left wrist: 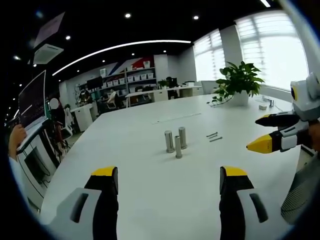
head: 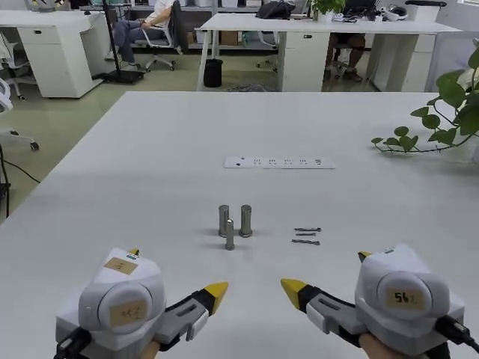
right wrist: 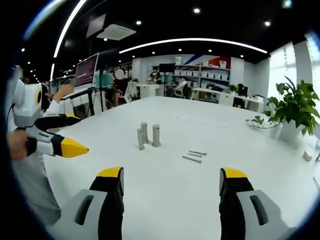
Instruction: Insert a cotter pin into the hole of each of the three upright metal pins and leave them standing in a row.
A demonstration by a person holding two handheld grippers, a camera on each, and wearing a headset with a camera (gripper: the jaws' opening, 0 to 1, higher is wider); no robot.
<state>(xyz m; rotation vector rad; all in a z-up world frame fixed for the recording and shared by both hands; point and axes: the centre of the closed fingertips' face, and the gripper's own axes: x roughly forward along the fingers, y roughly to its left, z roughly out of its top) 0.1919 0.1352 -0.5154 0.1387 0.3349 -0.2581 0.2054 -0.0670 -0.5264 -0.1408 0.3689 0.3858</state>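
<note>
Head view: white office bench [head: 150,164]; three metal pins [head: 234,223] stand clustered at its centre, cotter pins [head: 307,235], apparently three, lying just right of them. Left gripper view: left tongs [left wrist: 169,172] spread wide, pins ahead. Right gripper view: right tongs [right wrist: 170,172] likewise spread.

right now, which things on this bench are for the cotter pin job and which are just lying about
Job: three upright metal pins; three cotter pins; left gripper; right gripper, both open.
Lying about: power strip; potted plant.
</note>
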